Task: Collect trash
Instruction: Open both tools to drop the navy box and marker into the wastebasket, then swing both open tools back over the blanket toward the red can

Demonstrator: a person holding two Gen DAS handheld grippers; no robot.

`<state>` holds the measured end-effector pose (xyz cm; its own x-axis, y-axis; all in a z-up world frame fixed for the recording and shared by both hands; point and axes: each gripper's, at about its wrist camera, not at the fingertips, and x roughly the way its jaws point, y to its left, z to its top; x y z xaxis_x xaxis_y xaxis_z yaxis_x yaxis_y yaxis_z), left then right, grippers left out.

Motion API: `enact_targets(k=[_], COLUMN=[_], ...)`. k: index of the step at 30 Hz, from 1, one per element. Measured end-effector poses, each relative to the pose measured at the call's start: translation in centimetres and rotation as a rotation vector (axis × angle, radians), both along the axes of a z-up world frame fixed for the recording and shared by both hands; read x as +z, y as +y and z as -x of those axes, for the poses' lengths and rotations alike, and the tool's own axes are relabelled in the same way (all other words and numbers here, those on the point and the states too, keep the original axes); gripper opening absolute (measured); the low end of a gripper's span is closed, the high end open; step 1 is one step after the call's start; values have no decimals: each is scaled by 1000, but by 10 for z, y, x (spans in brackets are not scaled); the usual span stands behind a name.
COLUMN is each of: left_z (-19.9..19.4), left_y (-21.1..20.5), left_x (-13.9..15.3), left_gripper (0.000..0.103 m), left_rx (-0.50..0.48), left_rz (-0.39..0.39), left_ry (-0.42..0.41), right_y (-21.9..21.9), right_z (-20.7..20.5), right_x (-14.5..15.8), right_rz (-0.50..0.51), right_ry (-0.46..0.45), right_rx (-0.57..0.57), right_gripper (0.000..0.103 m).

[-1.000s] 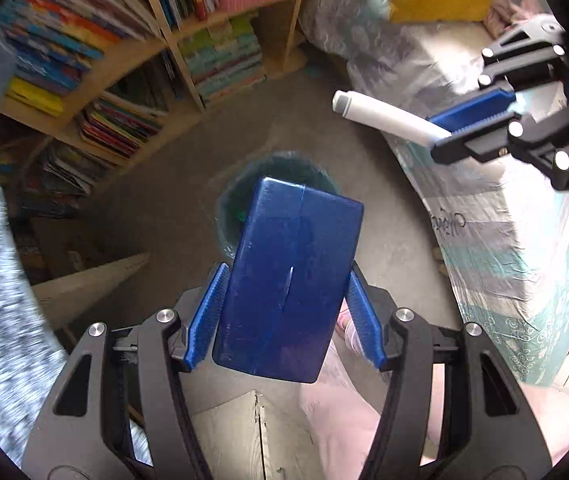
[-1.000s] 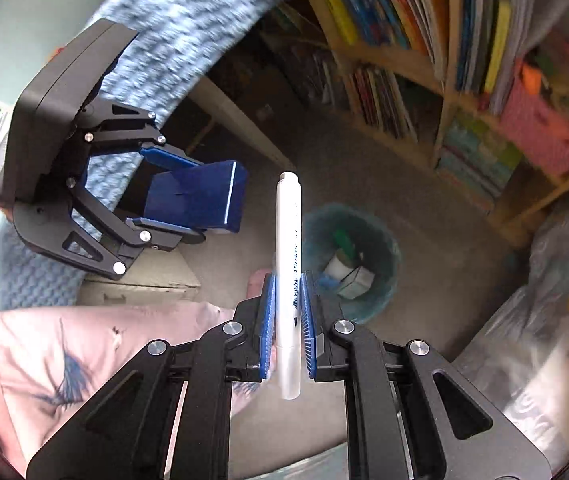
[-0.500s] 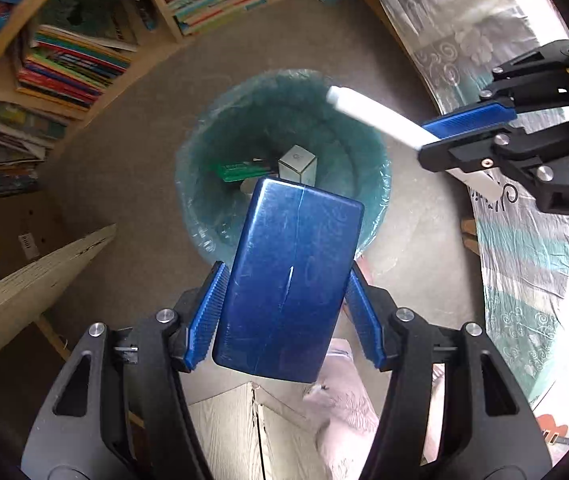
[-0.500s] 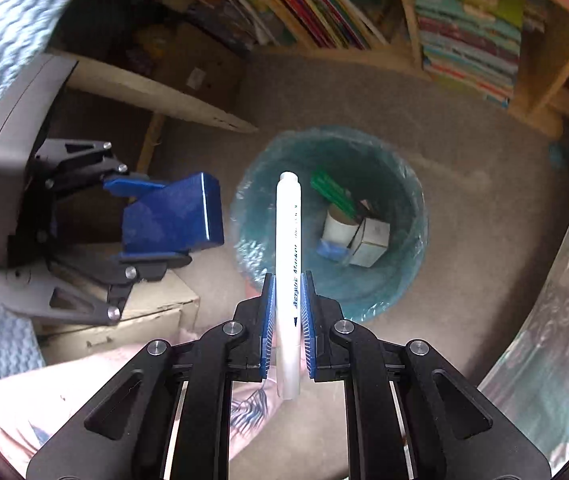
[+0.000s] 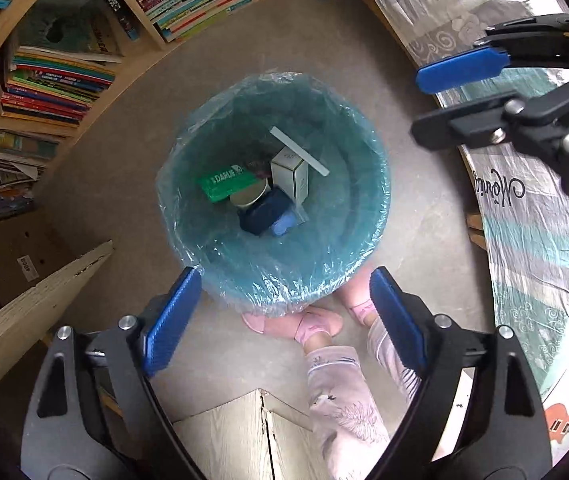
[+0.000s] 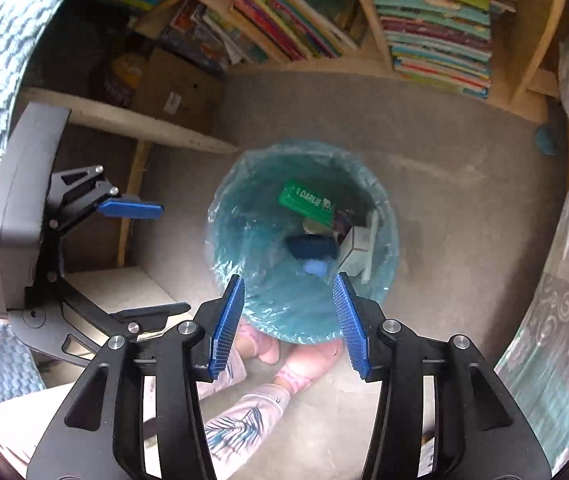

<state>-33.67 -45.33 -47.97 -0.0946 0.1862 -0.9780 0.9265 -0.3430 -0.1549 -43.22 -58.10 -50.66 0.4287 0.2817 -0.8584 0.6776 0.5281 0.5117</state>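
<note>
left tongs [image 5: 280,320] opening, empty | right tongs [image 6: 288,316] opening, empty | bin [image 5: 364,216] below both

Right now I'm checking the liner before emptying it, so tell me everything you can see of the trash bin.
The trash bin is round, teal and apparently plastic, lined with a thin clear bag folded over its rim. It stands upright on the grey floor, open-topped. Inside lie a green box, a white carton, a white pen and a dark blue box. Pink-socked feet are beside its base.
</note>
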Motion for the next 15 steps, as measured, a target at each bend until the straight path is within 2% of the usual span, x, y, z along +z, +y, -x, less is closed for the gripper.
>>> enact_targets(k=[8,10,11,15], left_z=[-1,-1,-2,-6], left_y=[-6,-7,-6,-3], left_x=[29,45,55,104], left_gripper=[84,84,85,91], left_rx=[43,64,69,94], left_rz=[11,24,37,85], left_ry=[8,17,23,34], right_y=[0,2,3,8], right_z=[19,22,24,25], right_x=[34,51,59,107], right_rz=[14,38,51,118], right_ry=[-18,-27,-33,-72], right_rx=[-11,1,5,50], right_gripper=[49,53,62,64])
